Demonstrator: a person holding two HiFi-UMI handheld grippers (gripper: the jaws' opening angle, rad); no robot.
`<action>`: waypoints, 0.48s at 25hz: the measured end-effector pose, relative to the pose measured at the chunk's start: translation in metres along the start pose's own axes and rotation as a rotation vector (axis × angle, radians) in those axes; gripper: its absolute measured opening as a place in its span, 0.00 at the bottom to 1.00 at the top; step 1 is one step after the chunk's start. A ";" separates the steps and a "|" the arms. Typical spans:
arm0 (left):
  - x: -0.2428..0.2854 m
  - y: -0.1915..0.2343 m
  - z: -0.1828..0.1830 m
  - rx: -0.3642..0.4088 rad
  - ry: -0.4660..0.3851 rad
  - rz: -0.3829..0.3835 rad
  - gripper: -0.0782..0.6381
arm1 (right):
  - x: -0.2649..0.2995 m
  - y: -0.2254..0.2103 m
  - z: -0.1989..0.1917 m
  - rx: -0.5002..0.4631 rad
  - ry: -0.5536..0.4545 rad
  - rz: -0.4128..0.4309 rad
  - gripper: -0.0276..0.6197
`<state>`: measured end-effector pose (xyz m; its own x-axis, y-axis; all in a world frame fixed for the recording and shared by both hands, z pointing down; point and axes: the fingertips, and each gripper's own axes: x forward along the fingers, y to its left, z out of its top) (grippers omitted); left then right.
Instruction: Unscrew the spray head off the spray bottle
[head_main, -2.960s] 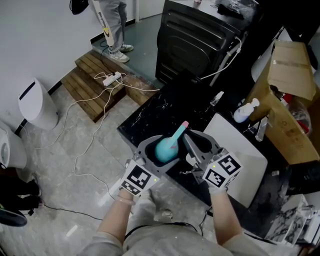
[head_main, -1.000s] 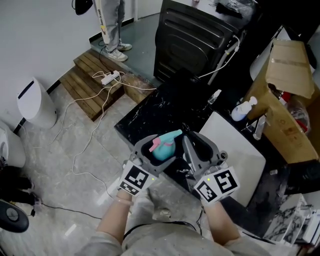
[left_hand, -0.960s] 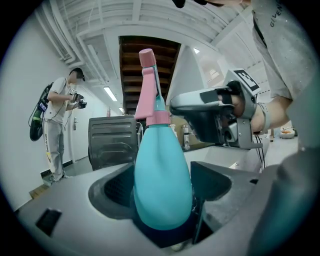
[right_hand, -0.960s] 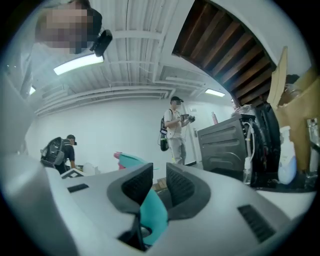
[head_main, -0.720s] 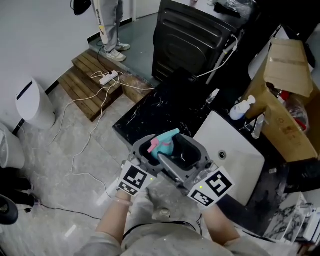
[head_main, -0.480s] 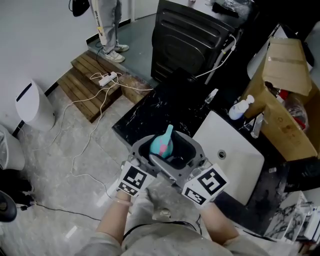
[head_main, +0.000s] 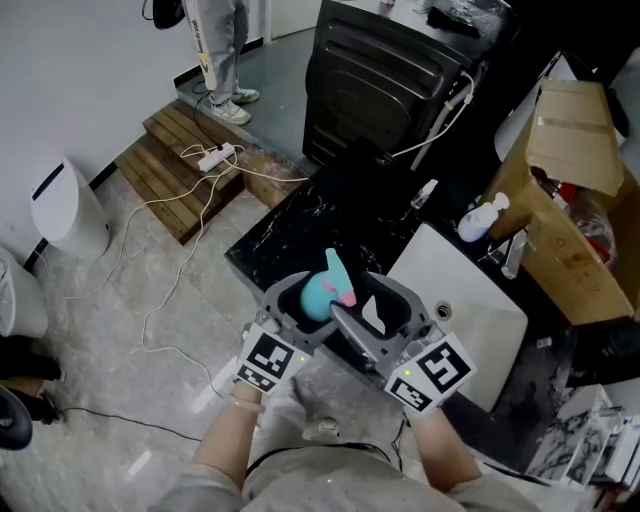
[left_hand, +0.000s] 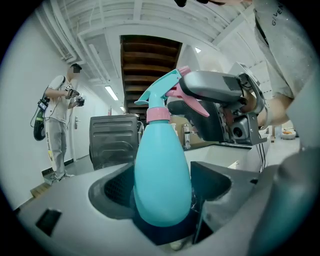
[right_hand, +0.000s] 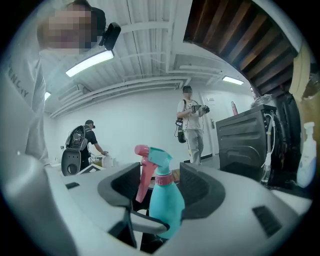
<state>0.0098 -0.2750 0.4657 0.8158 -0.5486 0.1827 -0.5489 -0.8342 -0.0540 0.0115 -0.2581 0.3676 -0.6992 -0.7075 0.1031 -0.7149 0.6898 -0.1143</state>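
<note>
Where the floor runs far left of the spray bottle (head_main: 318, 293), a white bin (head_main: 70, 210) stands. Wooden steps (head_main: 195, 165) carrying a power strip (head_main: 222, 155) lie up and left of the bottle.

Just left of the bottle, the left tool (left_hand: 162, 195) is pinching the bottle's teal body low down, with the pads pressed on both sides. The bottle stands upright between them in the left gripper view. In the head view it is held off the black surface (head_main: 300, 225), which shows behind it.

The spray head (right_hand: 152, 160), teal with a pink trigger and pink collar, is seated on the bottle's neck and is not yet off.

Just right of the bottle, the right tool (right_hand: 160, 186) has its jaws spread, one on either side of the neck and head. A gap is visible on each side. These jaws have just been closing with the head between them, and the pads are not pressing on it.

A black appliance (head_main: 390, 80) stands beyond the bottle. A white sink (head_main: 480, 330) lies right of the bottle, a white pump bottle (head_main: 478, 222) stands above the sink, and a cardboard box (head_main: 580, 140) sits far right.
</note>
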 end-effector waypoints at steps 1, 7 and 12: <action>0.000 0.000 0.000 0.000 0.001 0.000 0.61 | -0.003 -0.003 0.001 0.000 -0.004 -0.006 0.42; 0.000 0.000 -0.002 0.005 0.009 -0.002 0.61 | -0.014 -0.021 -0.001 -0.007 -0.001 -0.042 0.34; 0.000 0.000 -0.003 0.012 0.018 -0.007 0.61 | -0.019 -0.035 -0.001 0.026 -0.018 -0.069 0.32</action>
<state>0.0093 -0.2746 0.4684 0.8164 -0.5416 0.2004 -0.5406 -0.8388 -0.0644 0.0504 -0.2686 0.3705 -0.6476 -0.7562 0.0939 -0.7609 0.6351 -0.1331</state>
